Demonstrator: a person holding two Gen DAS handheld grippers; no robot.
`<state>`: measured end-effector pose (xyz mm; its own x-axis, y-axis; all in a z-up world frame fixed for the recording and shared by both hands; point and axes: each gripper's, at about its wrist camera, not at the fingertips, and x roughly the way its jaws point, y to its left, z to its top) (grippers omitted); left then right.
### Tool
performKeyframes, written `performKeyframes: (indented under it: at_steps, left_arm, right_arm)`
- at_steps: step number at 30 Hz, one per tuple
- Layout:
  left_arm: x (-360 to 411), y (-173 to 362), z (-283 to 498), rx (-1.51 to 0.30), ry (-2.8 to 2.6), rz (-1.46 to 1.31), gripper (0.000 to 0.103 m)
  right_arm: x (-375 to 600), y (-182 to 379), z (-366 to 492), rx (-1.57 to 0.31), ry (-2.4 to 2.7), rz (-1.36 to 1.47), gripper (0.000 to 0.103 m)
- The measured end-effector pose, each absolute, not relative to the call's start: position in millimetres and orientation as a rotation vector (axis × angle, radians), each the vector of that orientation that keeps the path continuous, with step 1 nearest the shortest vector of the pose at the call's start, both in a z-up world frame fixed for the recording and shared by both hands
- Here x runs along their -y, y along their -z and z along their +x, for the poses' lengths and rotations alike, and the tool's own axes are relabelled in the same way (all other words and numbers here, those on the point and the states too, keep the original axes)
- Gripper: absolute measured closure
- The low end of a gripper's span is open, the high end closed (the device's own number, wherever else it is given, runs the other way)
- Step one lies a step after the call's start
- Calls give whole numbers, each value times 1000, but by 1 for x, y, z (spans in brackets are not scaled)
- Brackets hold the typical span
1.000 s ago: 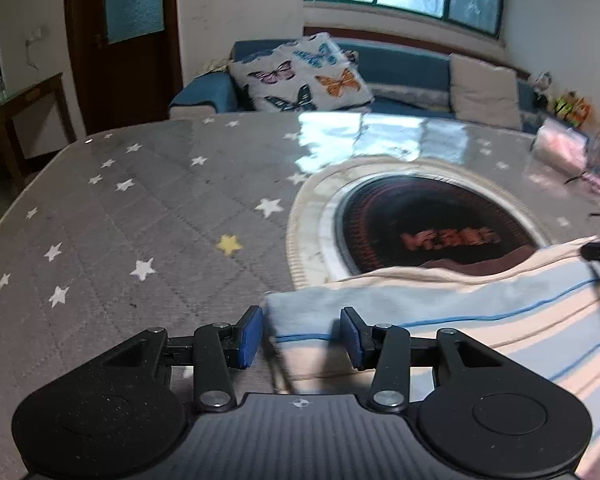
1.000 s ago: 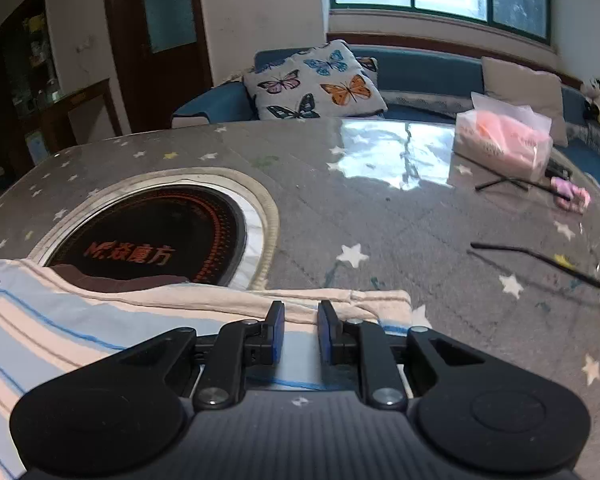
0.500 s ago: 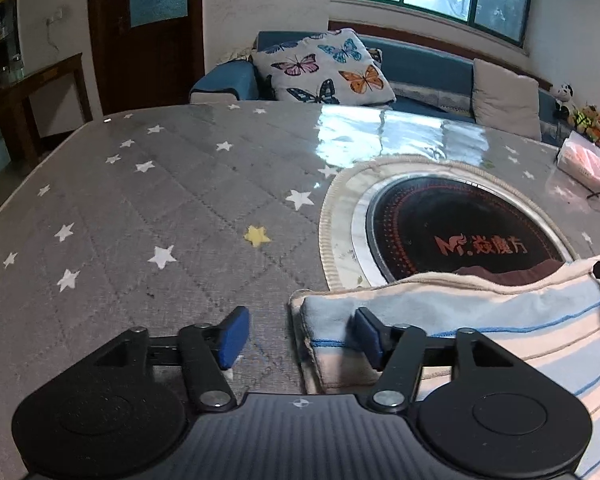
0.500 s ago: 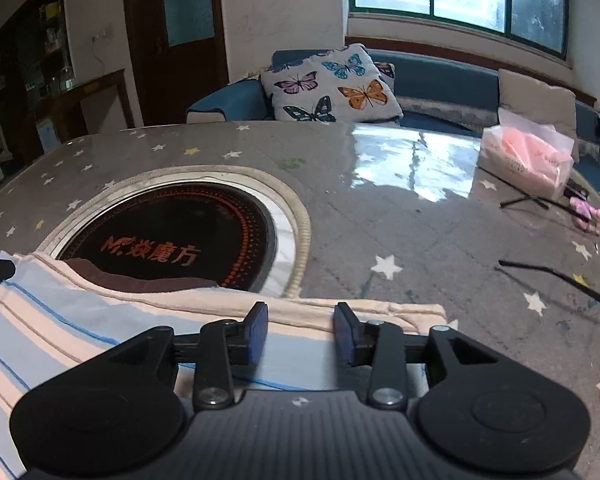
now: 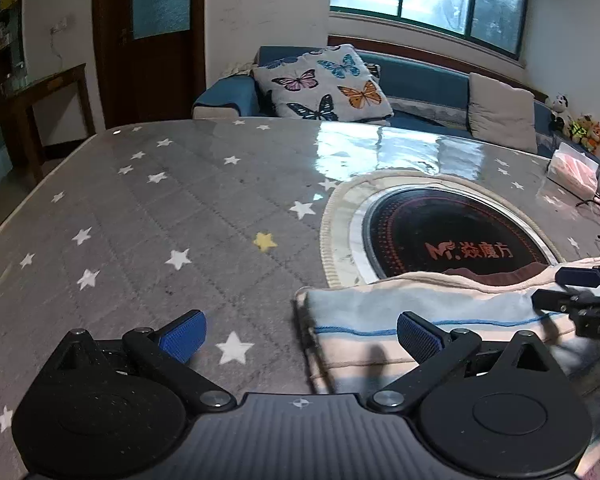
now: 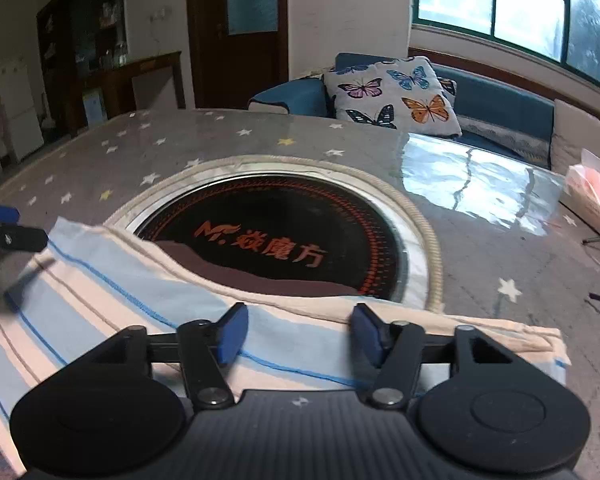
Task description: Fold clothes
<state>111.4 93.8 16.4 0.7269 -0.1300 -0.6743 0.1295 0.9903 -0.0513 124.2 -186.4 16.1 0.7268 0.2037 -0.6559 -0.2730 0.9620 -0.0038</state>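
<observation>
The desk, covered in grey quilted cloth with white stars, spreads ahead of both grippers. Set into it, ahead of the right gripper and ahead-right of the left gripper, is a round black cooktop with orange writing: an "M"-shaped logo followed by Chinese characters, too stylised to read with certainty. The folded striped garment, pale blue and cream with thin blue lines, lies flat on the desk, its far edge overlapping the near rim of the cooktop. The right gripper hovers over the garment's right end, jaws apart, holding nothing. The left gripper sits at the garment's left edge, jaws spread wide, one blue pad over bare desk, the other above the fabric.
</observation>
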Motion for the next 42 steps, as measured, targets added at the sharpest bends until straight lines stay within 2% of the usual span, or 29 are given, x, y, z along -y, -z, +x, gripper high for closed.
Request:
performKeyframes:
  at_steps: [6, 8, 20, 30, 36, 42]
  left_arm:
    - [-103, -15, 106, -751, 124, -20, 0]
    - [-106, -16, 105, -755, 117, -28, 0]
    - [-123, -15, 91, -770, 75, -60, 0]
    - [-128, -15, 83, -780, 61, -77, 0]
    - [-131, -15, 78, -786, 59, -93, 0]
    - [-132, -12, 73, -804, 83, -119, 0]
  right_arm:
    - [172, -13, 119, -693, -241, -166, 38]
    - [168, -14, 116, -687, -251, -176, 33]
    - [137, -18, 106, -669, -295, -217, 32]
    - [84, -40, 48, -629, -598, -324, 32]
    - [49, -41, 17, -634, -769, -387, 35]
    - [17, -32, -5, -615, -848, -488, 53]
